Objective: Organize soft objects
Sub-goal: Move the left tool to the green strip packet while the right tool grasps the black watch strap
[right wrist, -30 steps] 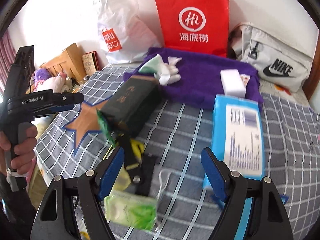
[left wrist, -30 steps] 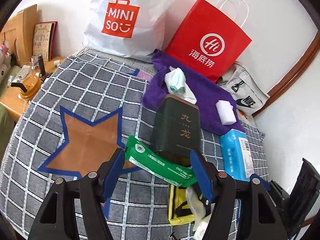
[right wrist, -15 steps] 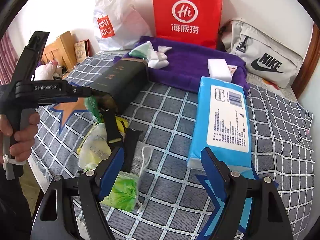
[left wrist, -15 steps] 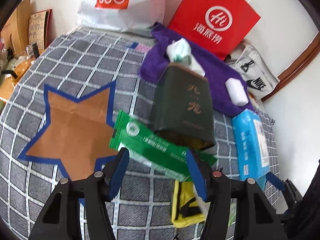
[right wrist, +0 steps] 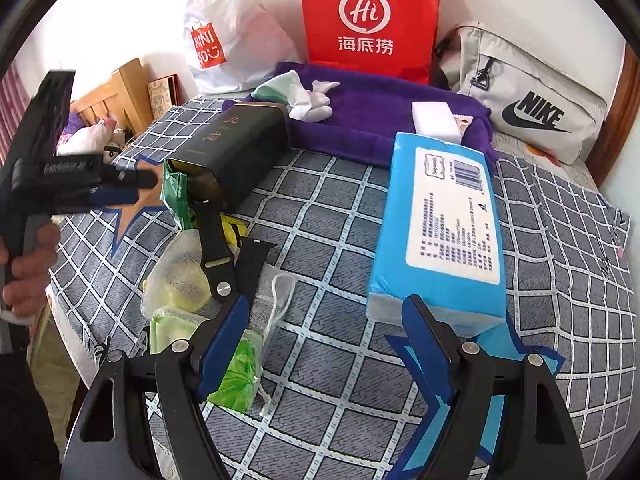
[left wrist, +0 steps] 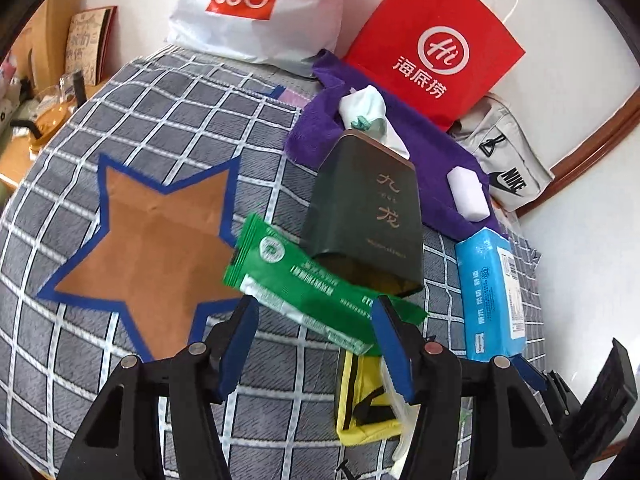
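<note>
Both hand-held grippers are spread wide, gripping nothing. Left hand-held gripper (left wrist: 314,320) hovers right over the green packet (left wrist: 308,282), which pokes out of the dark tin (left wrist: 366,216) just ahead. Right hand-held gripper (right wrist: 326,320) has the blue tissue pack (right wrist: 444,224) ahead by its right finger (mesh pouch (right wrist: 224,344) at its left), all on the checked bed cover (right wrist: 332,216).

This is a home bedroom. A grey checked bedspread (right wrist: 340,208) covers a bed against a white wall, with shopping bags (right wrist: 368,20), a wooden bedside table (left wrist: 16,152) and soft toys (right wrist: 86,138).
</note>
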A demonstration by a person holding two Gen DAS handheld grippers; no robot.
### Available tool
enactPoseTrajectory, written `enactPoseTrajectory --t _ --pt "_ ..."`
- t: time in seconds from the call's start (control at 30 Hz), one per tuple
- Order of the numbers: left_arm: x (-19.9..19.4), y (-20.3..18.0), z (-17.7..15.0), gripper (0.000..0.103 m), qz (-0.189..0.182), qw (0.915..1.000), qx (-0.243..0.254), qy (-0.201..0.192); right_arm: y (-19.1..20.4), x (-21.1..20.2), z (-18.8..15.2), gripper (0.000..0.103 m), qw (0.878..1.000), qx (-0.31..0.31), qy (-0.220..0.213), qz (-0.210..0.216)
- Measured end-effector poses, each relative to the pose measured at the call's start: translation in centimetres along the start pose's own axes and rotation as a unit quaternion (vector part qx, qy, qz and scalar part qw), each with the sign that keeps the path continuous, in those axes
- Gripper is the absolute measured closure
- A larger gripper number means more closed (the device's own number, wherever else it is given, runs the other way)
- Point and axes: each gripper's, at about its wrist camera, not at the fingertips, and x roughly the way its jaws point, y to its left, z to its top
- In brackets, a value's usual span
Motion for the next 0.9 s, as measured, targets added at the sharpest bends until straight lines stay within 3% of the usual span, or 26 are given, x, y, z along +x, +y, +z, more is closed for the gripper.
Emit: enactPoseTrajectory --t 0.2,0.23,0.37,0.53,0.63,0.8,0.9 --pt "1.3 -0.9 1.1 0.047 -0.007 0.9999 -0.001 0.009 -1.6 0.1 -0.9 0.024 1.0 0.021 0.009 -0.007" --pt "1.7 -1.0 1.3 0.043 -0.001 0.9999 0.0 0.014 -1.8 0.2 -0.9 0.024 1.0 0.024 0.012 -0.007" --pt "3.3 -1.0 0.9 0.046 0.031 0.9985 0.005 0.044 -1.8 1.0 -0.7 0.024 0.999 0.032 0.018 0.004" --pt "4.0 0.2 0.3 0.046 0.066 0.9968 0.007 0.045 0.0 1.9 0.2 0.024 1.0 0.011 0.015 0.024" --pt "3.6 1.0 0.1 0.046 0.066 0.9967 0.009 0.046 1.2 2.5 0.9 0.024 1.0 0.002 0.022 0.015" --pt "2.9 1.7 -0.5 0.046 0.064 0.997 0.001 0.043 3.6 2.1 1.0 0.026 0.999 -0.032 0.012 0.035" --pt "2.6 2.1 -0.9 0.046 0.058 0.9974 -0.014 0.04 4.3 1.9 1.3 0.034 0.998 -0.039 -0.007 0.056"
